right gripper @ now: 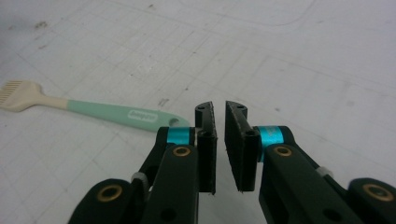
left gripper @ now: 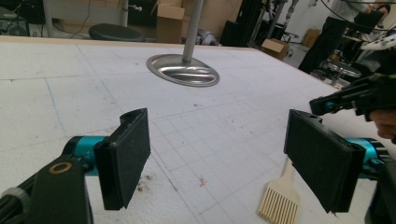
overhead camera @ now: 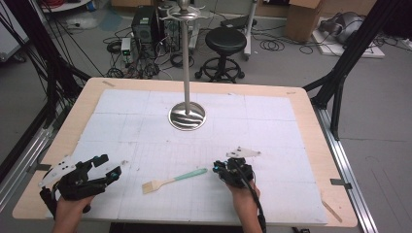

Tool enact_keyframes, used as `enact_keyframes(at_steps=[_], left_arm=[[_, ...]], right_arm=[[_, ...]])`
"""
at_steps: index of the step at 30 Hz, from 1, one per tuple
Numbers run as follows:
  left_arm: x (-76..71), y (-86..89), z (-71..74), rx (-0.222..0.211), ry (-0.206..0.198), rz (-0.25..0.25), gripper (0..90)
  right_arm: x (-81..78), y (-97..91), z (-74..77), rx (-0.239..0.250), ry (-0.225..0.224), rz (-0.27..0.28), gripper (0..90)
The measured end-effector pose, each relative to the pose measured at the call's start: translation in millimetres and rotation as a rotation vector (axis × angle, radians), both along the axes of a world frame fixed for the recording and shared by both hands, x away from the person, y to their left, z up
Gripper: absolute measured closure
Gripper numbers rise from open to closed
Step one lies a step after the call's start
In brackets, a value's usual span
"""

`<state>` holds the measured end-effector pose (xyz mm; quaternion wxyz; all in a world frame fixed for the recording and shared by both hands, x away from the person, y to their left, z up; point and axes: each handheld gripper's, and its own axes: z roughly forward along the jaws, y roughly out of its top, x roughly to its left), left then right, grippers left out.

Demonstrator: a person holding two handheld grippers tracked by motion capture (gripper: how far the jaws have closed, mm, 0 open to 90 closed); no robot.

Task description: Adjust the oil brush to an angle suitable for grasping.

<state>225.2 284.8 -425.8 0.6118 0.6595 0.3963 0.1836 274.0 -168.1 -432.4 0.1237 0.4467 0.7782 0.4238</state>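
A pastry brush [overhead camera: 174, 180] with a mint-green handle and pale bristles lies flat on the white gridded mat [overhead camera: 145, 126], near the front between my hands. My left gripper [overhead camera: 109, 165] rests at the front left with its jaws wide apart and nothing between them. In the left gripper view the left gripper [left gripper: 217, 154] frames bare mat, with the brush bristles [left gripper: 279, 200] low at the right. My right gripper [overhead camera: 219, 168] sits just right of the handle's end. In the right gripper view the right gripper [right gripper: 219, 109] has its pads a narrow gap apart, empty, with the brush [right gripper: 112, 113] lying just to their left.
A tall metal stand with a round shiny base [overhead camera: 187, 116] rises from the middle of the mat. A thin wooden stick [overhead camera: 333, 209] lies by the table's front right corner. Behind the table are a black stool [overhead camera: 226, 41], cables and boxes.
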Motion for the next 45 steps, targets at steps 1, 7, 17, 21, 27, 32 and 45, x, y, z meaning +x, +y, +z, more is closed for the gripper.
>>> enact_keyframes(at_steps=[1,7,17,21,27,32,45], left_arm=[[-0.2,-0.5,0.1,0.001,-0.003,-0.004,23.1],[0.5,-1.4,-1.0,-0.01,0.003,-0.022,23.1],[-0.2,-3.2,-1.0,0.003,-0.005,-0.037,23.1],[-1.0,-4.2,0.3,-0.013,-0.024,-0.046,23.0],[-0.9,-6.4,1.0,-0.011,-0.038,-0.052,22.5],[-2.0,-7.0,1.7,-0.011,-0.041,-0.046,22.6],[-1.5,-7.7,1.6,-0.01,-0.045,-0.047,22.6]], right_arm=[[-4.3,-6.5,2.2,0.0,-0.016,-0.009,77.8],[-36.5,-49.2,19.3,0.046,-0.136,-0.069,61.6],[-79.3,-110.8,38.7,0.039,-0.323,-0.246,28.1],[-92.9,-127.6,37.5,0.048,-0.332,-0.279,18.2],[-109.4,-139.8,39.2,0.057,-0.345,-0.286,16.6],[-111.1,-142.9,39.9,0.066,-0.351,-0.289,16.7],[-108.3,-140.1,37.0,0.07,-0.32,-0.273,16.7]])
